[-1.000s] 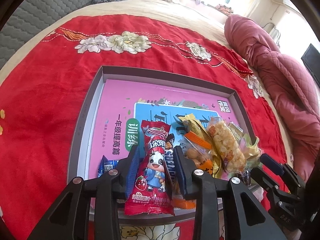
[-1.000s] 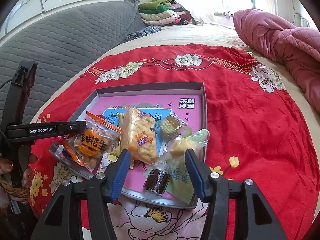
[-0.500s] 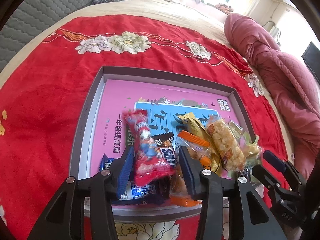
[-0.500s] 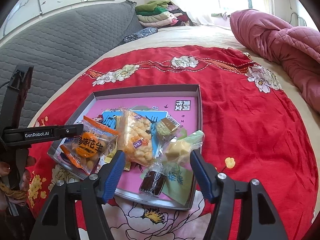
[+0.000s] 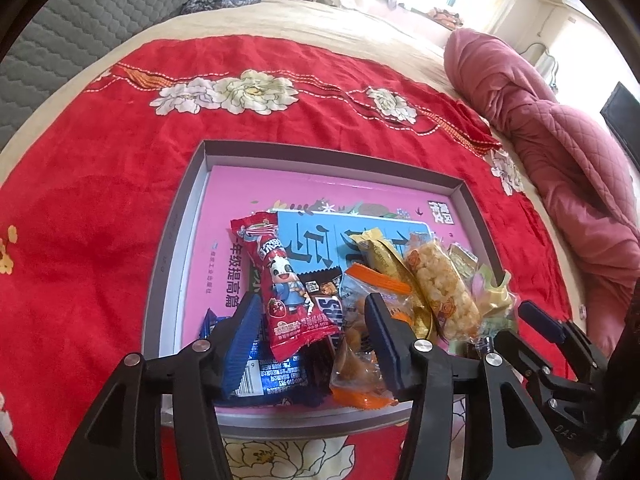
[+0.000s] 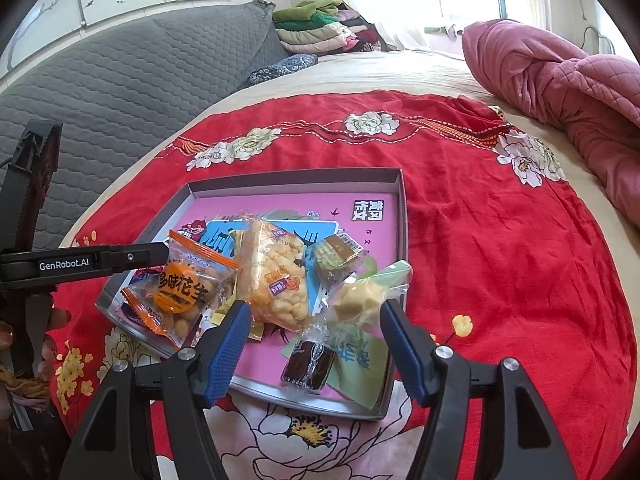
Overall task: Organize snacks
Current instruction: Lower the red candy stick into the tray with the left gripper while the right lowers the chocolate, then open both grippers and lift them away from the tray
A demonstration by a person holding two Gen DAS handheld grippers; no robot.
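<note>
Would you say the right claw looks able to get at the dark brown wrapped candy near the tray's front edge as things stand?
Probably yes. The right claw is open, and the dark brown candy lies uncovered on top of a green packet just below the gap between its fingers. Nothing sits over it; the cube snack is close behind.

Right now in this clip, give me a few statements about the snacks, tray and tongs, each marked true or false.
1. The left tongs grip the red cartoon packet. False: they are open; the packet lies in the tray.
2. The right tongs are open. True.
3. The orange peanut bag lies on the red blanket. False: it sits at the tray's edge.
4. A pink book lines the tray. True.
</note>
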